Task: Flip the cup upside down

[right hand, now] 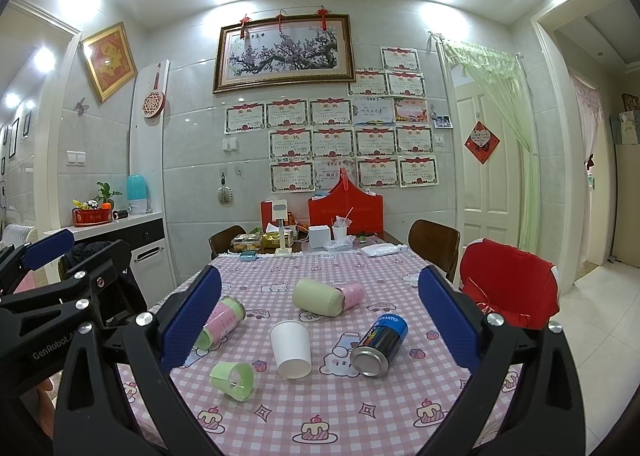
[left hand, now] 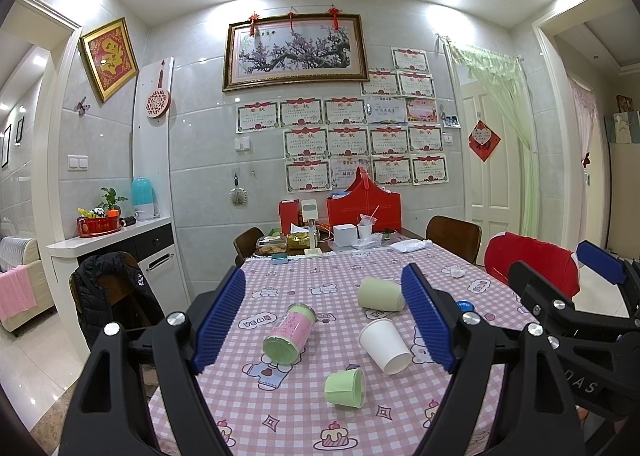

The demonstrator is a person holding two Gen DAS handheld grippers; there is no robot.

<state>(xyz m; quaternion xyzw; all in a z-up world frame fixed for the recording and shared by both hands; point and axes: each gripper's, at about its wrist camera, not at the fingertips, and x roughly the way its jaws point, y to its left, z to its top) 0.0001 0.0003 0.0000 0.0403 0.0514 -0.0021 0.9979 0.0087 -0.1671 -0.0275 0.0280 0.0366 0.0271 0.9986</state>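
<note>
Several cups lie on their sides on the pink checked tablecloth (left hand: pixel 304 408). A white paper cup (left hand: pixel 385 345) (right hand: pixel 291 348) lies in the middle. A small green cup (left hand: pixel 345 387) (right hand: pixel 233 379) lies nearest. A pink-and-green cup (left hand: pixel 289 331) (right hand: pixel 222 321) lies at the left, and a pale green cup (left hand: pixel 380 294) (right hand: pixel 318 297) lies farther back. My left gripper (left hand: pixel 324 322) is open and empty, held above the cups. My right gripper (right hand: pixel 318 324) is open and empty too. Its blue pads (left hand: pixel 600 262) show at the right in the left wrist view.
A blue can (right hand: pixel 379 345) lies on its side right of the white cup. A pink cup (right hand: pixel 352 293) lies behind the pale green one. Boxes, a red bag (left hand: pixel 363 204) and clutter fill the table's far end. Chairs stand around, one with a red cover (right hand: pixel 508 282).
</note>
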